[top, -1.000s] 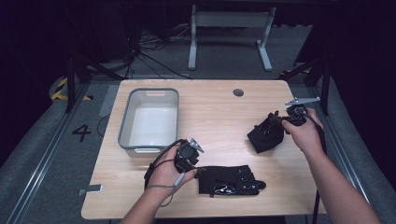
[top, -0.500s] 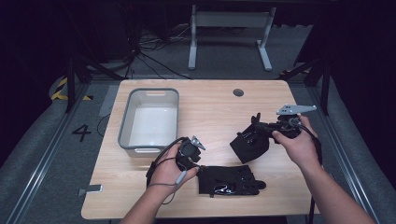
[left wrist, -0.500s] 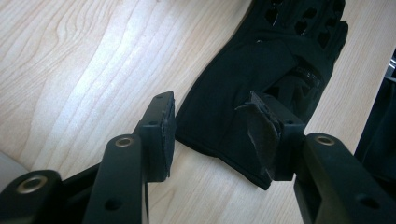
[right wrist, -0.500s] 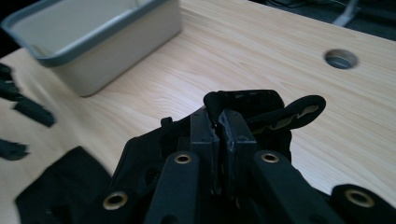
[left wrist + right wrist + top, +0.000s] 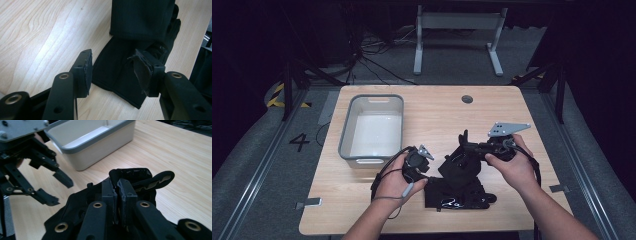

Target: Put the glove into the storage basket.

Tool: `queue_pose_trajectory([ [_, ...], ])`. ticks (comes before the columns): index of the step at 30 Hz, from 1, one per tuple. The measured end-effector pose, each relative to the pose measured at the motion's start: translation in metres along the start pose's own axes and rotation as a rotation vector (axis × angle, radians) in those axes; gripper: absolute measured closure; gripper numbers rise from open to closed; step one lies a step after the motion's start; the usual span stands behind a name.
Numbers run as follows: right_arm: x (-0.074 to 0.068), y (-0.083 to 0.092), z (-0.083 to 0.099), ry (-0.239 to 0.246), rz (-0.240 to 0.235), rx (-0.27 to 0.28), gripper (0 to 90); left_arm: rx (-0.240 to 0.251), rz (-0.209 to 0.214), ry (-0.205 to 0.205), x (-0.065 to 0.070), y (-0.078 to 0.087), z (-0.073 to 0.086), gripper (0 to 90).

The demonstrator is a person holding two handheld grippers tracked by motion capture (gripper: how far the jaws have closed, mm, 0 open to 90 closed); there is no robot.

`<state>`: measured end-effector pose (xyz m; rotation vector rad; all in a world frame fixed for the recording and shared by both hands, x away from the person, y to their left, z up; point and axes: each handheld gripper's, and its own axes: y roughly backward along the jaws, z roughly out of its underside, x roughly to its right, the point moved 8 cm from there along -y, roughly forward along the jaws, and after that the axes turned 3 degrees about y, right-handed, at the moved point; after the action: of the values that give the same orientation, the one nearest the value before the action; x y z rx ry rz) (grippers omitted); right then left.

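From above, a person works two tongs over a wooden surface (image 5: 532,115). The right tongs (image 5: 468,147) carry a black glove (image 5: 460,167) lifted over a second black glove (image 5: 459,195) lying flat near the front edge. The left tongs (image 5: 424,170) hover beside that flat glove's cuff, and a grey bin (image 5: 346,132) stands to the left, with nothing visible inside it. The risk from here, as a judgement: the hanging glove could brush the flat one and drag it askew, or slip free, since only a fold of fabric is pinched.

In the left gripper view, the left tongs (image 5: 112,71) stand wide apart, holding nothing, their pads either side of the flat glove's cuff (image 5: 117,75) without touching it. One pad's facing looks frayed, which could weaken any grip. The raised glove (image 5: 142,18) hangs just beyond.

In the right gripper view, the right tongs (image 5: 119,195) are clamped tight on a bunched fold of the black glove (image 5: 140,178). The left tongs (image 5: 51,186) gape nearby, with the bin (image 5: 100,145) behind.
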<state>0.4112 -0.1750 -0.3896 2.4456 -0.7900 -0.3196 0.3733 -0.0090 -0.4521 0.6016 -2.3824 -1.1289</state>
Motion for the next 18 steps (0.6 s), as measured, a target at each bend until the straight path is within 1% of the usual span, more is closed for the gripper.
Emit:
queue_pose_trajectory([
  [2,-0.005,-0.004,-0.001,0.008,-0.012,-0.004,84.0,0.005,0.002,-0.005,0.000,0.000,-0.001,50.3],
  [3,-0.005,-0.004,-0.001,0.008,-0.012,-0.004,84.0,0.005,0.002,-0.005,0.000,0.000,-0.001,50.3],
  [4,-0.011,-0.008,-0.001,0.019,-0.023,-0.010,83.9,0.005,0.005,-0.005,0.001,-0.001,-0.002,50.3],
  [7,-0.017,-0.014,0.000,0.034,-0.033,-0.019,83.8,-0.001,0.007,-0.016,0.003,-0.003,-0.002,50.6],
  [10,-0.022,-0.018,0.001,0.042,-0.042,-0.021,83.8,-0.008,0.013,-0.021,0.004,-0.005,-0.002,51.1],
  [13,-0.025,-0.021,0.001,0.052,-0.050,-0.021,83.8,-0.011,0.030,-0.031,0.005,-0.008,-0.002,52.0],
  [14,-0.025,-0.021,0.001,0.052,-0.050,-0.021,83.8,-0.011,0.030,-0.031,0.005,-0.008,-0.002,53.6],
  [15,-0.026,-0.023,0.001,0.055,-0.045,-0.021,83.7,-0.019,0.031,-0.036,0.006,-0.010,-0.001,58.1],
  [16,-0.025,-0.024,0.002,0.056,-0.042,-0.024,83.6,-0.027,0.024,-0.046,0.007,-0.012,0.000,60.1],
  [17,-0.024,-0.025,0.003,0.055,-0.040,-0.028,83.6,-0.052,0.010,-0.063,0.007,-0.013,0.002,65.2],
  [18,-0.024,-0.026,0.004,0.050,-0.043,-0.031,83.4,-0.062,0.004,-0.074,0.007,-0.013,0.003,75.5],
])
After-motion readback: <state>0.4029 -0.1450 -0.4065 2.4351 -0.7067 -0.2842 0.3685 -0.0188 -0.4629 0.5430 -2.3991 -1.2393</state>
